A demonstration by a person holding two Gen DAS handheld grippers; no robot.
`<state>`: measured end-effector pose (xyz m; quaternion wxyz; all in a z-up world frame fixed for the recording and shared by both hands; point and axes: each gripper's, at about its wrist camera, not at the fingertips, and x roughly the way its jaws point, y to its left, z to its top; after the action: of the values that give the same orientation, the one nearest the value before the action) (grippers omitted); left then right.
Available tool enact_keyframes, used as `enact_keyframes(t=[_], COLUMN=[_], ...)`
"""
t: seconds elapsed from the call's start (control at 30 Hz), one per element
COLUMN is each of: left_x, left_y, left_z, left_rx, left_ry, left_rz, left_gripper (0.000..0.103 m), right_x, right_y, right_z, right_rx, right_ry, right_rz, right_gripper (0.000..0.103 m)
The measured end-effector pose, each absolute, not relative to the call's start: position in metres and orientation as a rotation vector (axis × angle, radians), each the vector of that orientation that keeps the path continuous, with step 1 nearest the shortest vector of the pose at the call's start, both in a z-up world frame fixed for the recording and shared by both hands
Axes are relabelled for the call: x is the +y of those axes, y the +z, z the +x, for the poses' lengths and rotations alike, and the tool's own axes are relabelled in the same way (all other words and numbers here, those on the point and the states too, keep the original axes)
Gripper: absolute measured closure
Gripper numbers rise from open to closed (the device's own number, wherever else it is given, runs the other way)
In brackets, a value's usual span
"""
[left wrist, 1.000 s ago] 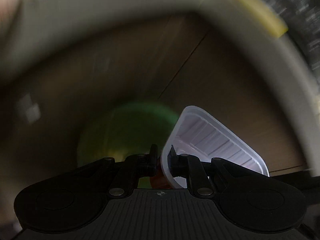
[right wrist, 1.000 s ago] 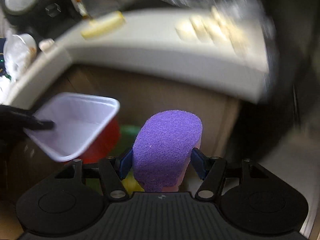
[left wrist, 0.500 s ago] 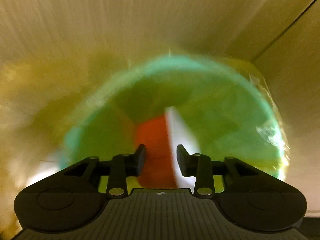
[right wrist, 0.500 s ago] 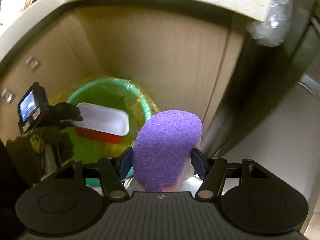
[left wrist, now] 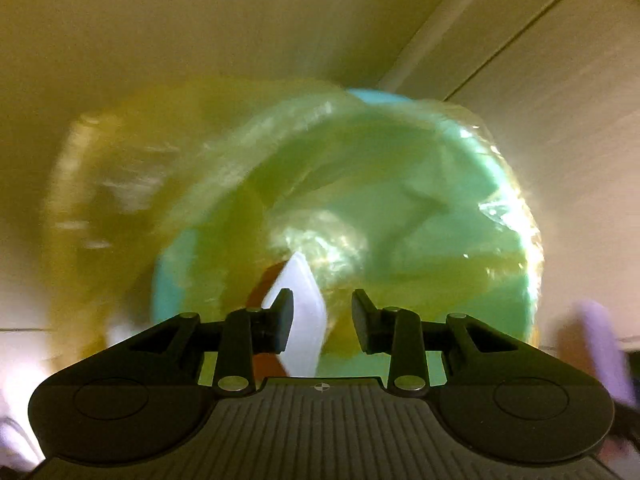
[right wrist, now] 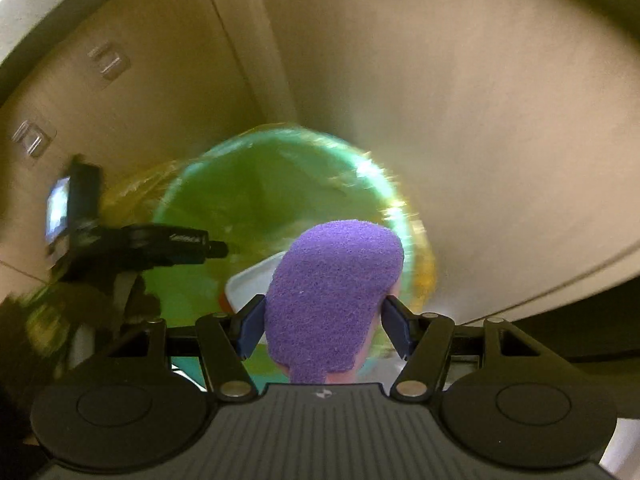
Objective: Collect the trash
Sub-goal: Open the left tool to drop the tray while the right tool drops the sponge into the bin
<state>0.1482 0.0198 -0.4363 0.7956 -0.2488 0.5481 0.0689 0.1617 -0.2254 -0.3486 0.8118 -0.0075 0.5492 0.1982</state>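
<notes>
Green bin [left wrist: 400, 200] with a yellowish liner sits against the beige cabinet [right wrist: 460, 100], and both grippers point down into it. The left gripper [left wrist: 320, 316] has its fingers spread wide, gripping nothing; the white-and-red tray [left wrist: 302, 312] lies beyond them, toward six o'clock inside the bin. The right gripper [right wrist: 322, 326] clamps the purple sponge [right wrist: 334, 296] over the bin's five o'clock rim

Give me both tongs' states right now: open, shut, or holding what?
Left tongs: open, holding nothing; the white tray sits loose below them in the green bin.
Right tongs: shut on the purple sponge.
</notes>
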Motion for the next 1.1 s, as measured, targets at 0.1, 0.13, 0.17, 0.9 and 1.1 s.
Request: enact_keyframes(t=[0.1, 0.13, 0.17, 0.9, 1.1], left_x=[0.03, 0.038, 0.041, 0.068, 0.067], left_y=[-0.419, -0.413, -0.406, -0.415, -0.423], left_z=[0.141, 0.136, 0.132, 0.117, 0.119], left_rx=[1.156, 1.15, 1.143, 1.19, 1.22], left_ry=[0.142, 0.136, 0.13, -0.026, -0.037], left_rz=[-0.575, -0.592, -0.603, -0.597, -0.641], left_gripper=[0.067, 0.067, 0.067, 0.068, 0.07], right_x=[-0.208, -0.201, -0.197, -0.105, -0.101], right_y=[-0.376, -0.389, -0.399, -0.659, -0.654], right_z=[0.186, 0.196, 0.201, 0.283, 0.284], right_rx=[1.258, 1.302, 1.332, 1.722, 1.713], right_ry=[0.442, 0.442, 0.443, 0.25, 0.267], right_rz=[0.075, 0.116, 0.149, 0.586, 0.665], right_gripper=[0.041, 0.041, 0.041, 0.065, 0.093])
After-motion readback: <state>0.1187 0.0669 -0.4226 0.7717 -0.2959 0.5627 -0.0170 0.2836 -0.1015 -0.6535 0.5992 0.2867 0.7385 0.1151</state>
